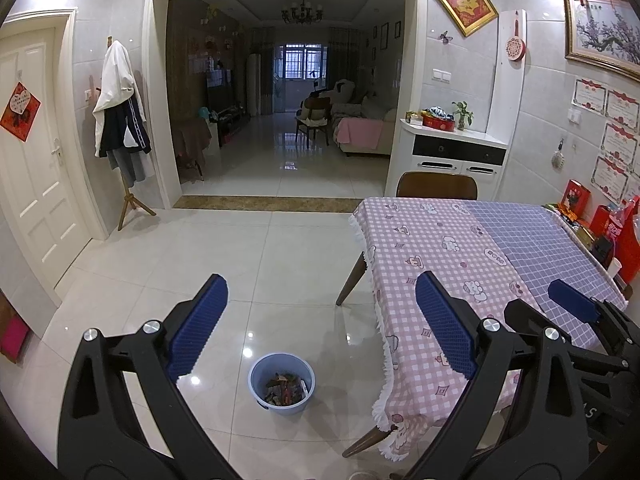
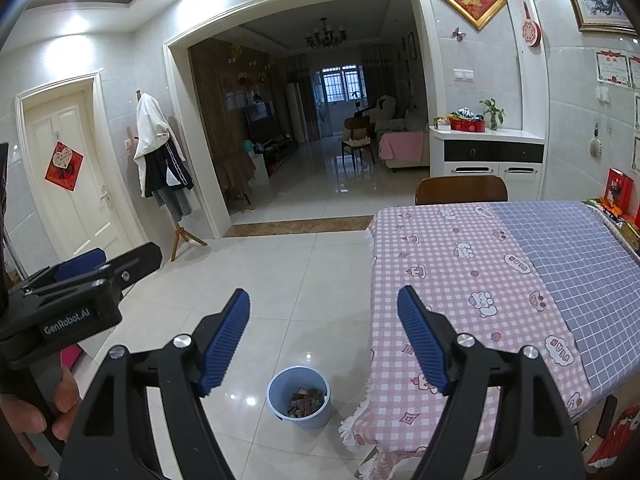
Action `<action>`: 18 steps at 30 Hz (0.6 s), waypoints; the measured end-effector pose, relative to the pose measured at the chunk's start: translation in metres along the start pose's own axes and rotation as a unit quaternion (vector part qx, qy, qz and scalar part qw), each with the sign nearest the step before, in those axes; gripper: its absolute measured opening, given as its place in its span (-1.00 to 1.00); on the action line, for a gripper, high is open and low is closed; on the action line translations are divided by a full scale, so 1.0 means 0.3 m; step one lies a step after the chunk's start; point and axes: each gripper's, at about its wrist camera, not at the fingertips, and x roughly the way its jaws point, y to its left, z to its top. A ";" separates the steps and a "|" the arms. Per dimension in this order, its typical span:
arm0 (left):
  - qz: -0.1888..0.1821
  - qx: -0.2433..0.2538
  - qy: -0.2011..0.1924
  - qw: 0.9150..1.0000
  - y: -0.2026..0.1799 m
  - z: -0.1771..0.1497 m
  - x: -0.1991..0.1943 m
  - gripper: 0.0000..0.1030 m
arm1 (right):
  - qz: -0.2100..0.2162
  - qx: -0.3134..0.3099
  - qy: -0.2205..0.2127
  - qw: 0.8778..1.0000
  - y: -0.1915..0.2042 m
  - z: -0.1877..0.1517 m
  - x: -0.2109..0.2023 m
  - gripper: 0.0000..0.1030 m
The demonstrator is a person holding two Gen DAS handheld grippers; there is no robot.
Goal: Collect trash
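A light blue bin (image 1: 281, 385) stands on the white tiled floor beside the table, with brown and red scraps of trash (image 1: 285, 390) inside. It also shows in the right wrist view (image 2: 299, 397). My left gripper (image 1: 322, 328) is open and empty, held high above the bin. My right gripper (image 2: 323, 338) is open and empty too, above the bin and the table's left edge. The right gripper shows at the right of the left wrist view (image 1: 576, 308); the left gripper shows at the left of the right wrist view (image 2: 80, 276).
A table with a pink checked cloth (image 1: 432, 264) and a purple checked cloth (image 1: 548, 248) stands right. Red boxes (image 1: 608, 220) line its far right edge. A chair (image 1: 436, 185) is behind it. A coat stand (image 1: 120, 120) and white door (image 1: 32, 152) stand left.
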 end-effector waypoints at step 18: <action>-0.009 0.003 0.004 1.000 0.033 -0.022 -0.024 0.81 | -0.007 0.004 0.000 1.000 0.051 -0.021 -0.027 0.45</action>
